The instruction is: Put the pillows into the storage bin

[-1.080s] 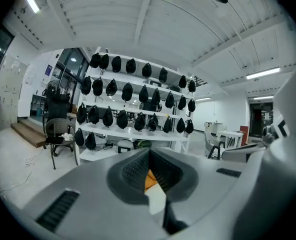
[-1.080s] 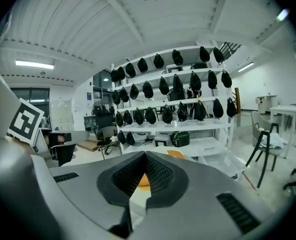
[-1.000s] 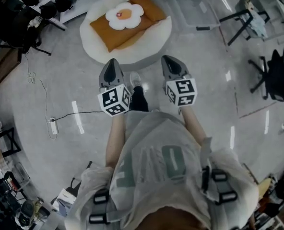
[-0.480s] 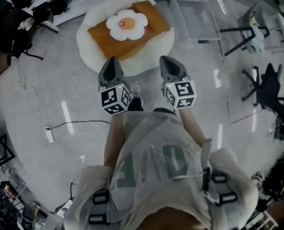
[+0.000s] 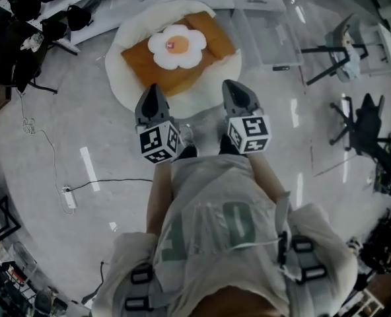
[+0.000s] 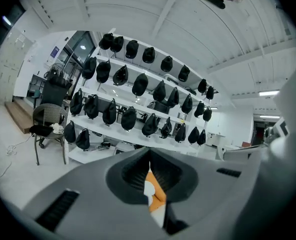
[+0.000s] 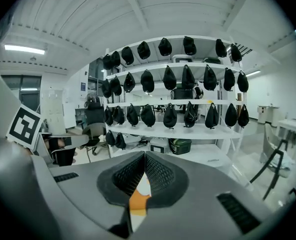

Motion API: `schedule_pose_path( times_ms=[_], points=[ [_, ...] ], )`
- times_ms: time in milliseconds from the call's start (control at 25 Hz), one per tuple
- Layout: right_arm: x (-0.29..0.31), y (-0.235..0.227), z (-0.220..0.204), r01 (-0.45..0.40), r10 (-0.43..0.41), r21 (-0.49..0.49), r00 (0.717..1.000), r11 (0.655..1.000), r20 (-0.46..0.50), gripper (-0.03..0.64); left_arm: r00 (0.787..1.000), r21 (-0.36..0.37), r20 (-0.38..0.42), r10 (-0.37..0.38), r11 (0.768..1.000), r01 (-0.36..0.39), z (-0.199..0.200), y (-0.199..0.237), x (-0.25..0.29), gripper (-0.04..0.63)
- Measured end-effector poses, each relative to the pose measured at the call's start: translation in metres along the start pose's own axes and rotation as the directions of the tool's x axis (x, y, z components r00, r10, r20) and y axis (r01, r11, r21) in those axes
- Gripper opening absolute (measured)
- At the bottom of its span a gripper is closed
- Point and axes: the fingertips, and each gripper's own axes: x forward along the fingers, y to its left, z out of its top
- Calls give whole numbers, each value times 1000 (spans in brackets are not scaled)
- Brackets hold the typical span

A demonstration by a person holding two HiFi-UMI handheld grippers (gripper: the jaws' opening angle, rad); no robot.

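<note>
On the floor ahead of the person, the orange pillow (image 5: 205, 38) lies on a round white cushion (image 5: 126, 78), and the flower-shaped pillow (image 5: 177, 46) rests flat on top of the orange one. The clear storage bin (image 5: 268, 41) stands just beside the cushion, on its right in the head view. The left gripper (image 5: 153, 92) and the right gripper (image 5: 234, 88) are both held out over the near edge of the cushion. Their jaws are pressed together with nothing between the pads; in the gripper views only a sliver of orange and white shows beyond the tips. The pillows will probably be light, soft and easy to squash, not slippery and not fragile. A pinch in the middle would likely take only loose cover, so a corner or a seam at the edge seems the better place to hold. The orange pillow has its long axis from lower left to upper right in the head view, with one corner pointing to the person. I cannot tell whether it is one pillow or two overlapping. The flower pillow is round, with no clear axis.
</note>
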Motion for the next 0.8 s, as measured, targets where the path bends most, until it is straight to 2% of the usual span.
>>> schedule_pose_path(
  times_ms=[160,440,520,640,800],
  points=[
    [19,-10,6,15,-15,16,1000,1000,12,8,999,-2,37,27,1000,-27,12,4,4,8],
    [54,-18,17,-26,23,53,998,998,61,8,994,5,97,54,999,-54,36,-1,11,8],
    [64,-23,22,-42,36,74,996,996,78,8,992,-16,113,63,998,-62,41,-2,16,8],
    [76,-34,29,-69,61,96,995,993,83,8,990,-46,112,87,996,-82,42,-5,30,8],
    [83,-57,35,-88,81,109,994,990,69,8,991,-28,83,104,994,-102,39,-23,55,8]
  ],
)
